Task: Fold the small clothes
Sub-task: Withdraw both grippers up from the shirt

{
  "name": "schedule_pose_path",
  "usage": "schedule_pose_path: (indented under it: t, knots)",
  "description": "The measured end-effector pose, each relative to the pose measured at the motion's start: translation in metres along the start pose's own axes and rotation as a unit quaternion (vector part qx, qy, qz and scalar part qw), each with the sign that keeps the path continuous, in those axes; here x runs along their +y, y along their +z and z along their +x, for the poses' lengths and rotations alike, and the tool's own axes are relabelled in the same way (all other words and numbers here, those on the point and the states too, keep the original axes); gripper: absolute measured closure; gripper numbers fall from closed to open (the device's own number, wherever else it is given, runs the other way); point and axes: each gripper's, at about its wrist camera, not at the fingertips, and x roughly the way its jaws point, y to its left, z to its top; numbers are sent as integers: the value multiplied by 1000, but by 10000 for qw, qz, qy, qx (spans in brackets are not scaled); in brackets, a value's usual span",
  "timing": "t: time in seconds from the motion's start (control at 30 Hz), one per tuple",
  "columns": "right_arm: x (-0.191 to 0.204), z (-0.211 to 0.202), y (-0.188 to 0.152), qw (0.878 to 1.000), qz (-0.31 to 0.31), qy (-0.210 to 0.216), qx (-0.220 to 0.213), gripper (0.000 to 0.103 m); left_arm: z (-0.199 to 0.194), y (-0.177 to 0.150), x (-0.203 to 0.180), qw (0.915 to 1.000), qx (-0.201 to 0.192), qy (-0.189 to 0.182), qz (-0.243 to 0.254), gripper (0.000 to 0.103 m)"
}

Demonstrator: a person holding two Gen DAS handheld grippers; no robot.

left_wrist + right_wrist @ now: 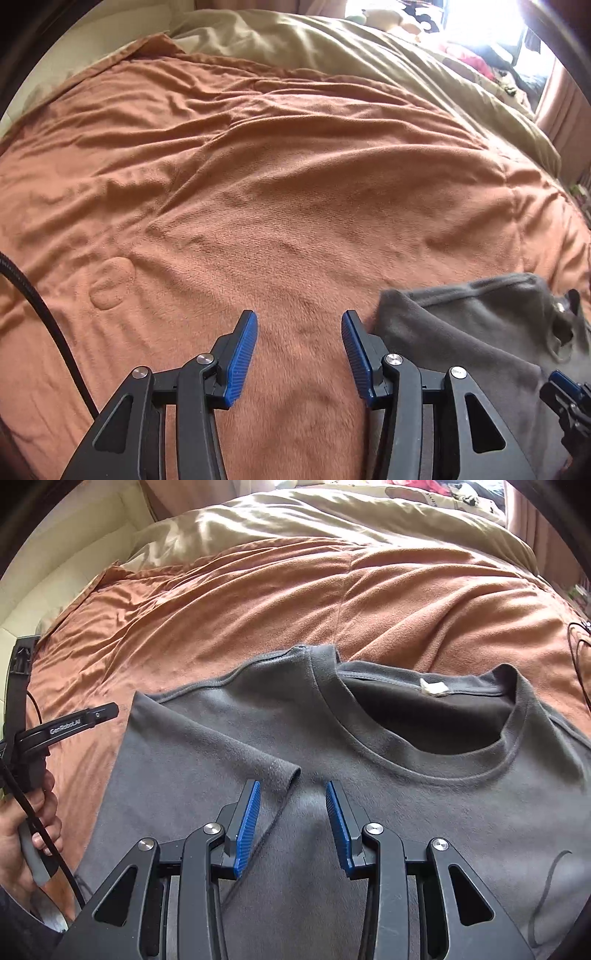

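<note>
1. I am early in folding the grey T-shirt point(369, 775). It lies spread on the orange blanket point(258, 602), filling the lower half of the right wrist view, with its collar point(424, 764) up and to the right of centre. One side is, I judge, already turned inward: a folded edge point(284, 794) runs diagonally from centre frame down toward the lower left.

2. My right gripper point(293, 812) hangs over the shirt's chest with its jaws parted and nothing between them. The folded edge sits just by its left blue pad point(247, 827); I cannot tell whether pad and cloth touch.

3. My left gripper point(299, 354) is wide open and empty over bare blanket. The shirt's edge lies just beside its right finger point(356, 354), in the lower right of that view.

4. Next, I think, I need a firm pinch on that edge or the other side. The fabric is soft and will likely sag, so I should take both layers.
</note>
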Motion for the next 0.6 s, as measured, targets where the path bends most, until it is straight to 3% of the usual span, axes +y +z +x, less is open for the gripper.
schedule_pose_path:
  t: [0.13, 0.2, 0.3, 0.4, 0.47, 0.57, 0.6]
  knots:
    - [-3, -29, -3, 10000, 35, 9, -10, 65, -29, -10, -11, 9996, 3, -227, 185, 53]
    - [-5, -48, -6, 10000, 62, -35, -46, 49, -47, -16, -18, 9991, 5, -306, 298, 53]
    - [-8, -84, -13, 9998, 53, -95, -158, 37, -80, -26, -26, 9983, -55, -452, 370, 52]
    - [-16, -123, -23, 9993, 241, -98, -266, 22, -114, -38, -34, 9972, -58, -621, 411, 37]
    - [-24, -156, -32, 9981, 387, -126, -471, 18, -136, -46, -41, 9965, -81, -680, 489, 27]
    - [-34, -194, -47, 9972, 543, -112, -511, 0, -176, -58, -50, 9942, -238, -844, 625, 15]
    - [-36, -205, -52, 9970, 569, -130, -502, 0, -187, -61, -52, 9936, -286, -875, 648, 11]
